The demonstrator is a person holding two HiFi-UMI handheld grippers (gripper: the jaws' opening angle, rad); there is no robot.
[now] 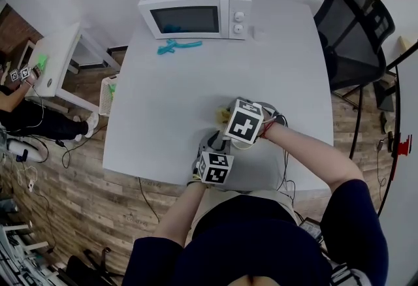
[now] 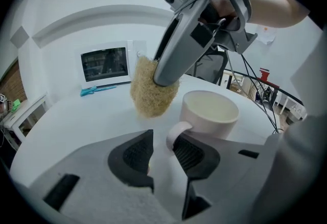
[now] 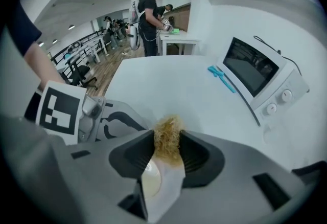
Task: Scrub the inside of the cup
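Observation:
A white cup (image 2: 210, 111) stands upright on the white table (image 1: 170, 102), close in front of my left gripper (image 2: 162, 147). Its handle (image 2: 175, 133) lies between the jaws against the right pad (image 2: 190, 154). The left pad stands clear of it, so this gripper is open. My right gripper (image 3: 167, 141) is shut on a tan fibrous scrubber (image 3: 167, 137). In the left gripper view the scrubber (image 2: 152, 91) hangs just left of the cup's rim, outside the cup and above the table. In the head view both grippers (image 1: 210, 145) (image 1: 243, 123) sit near the table's front edge and hide the cup.
A white microwave (image 1: 196, 7) stands at the back of the table, with a teal tool (image 1: 177, 46) lying in front of it. A black office chair (image 1: 356, 30) is at the right. A small white side table (image 1: 55, 59) and a seated person are at the left.

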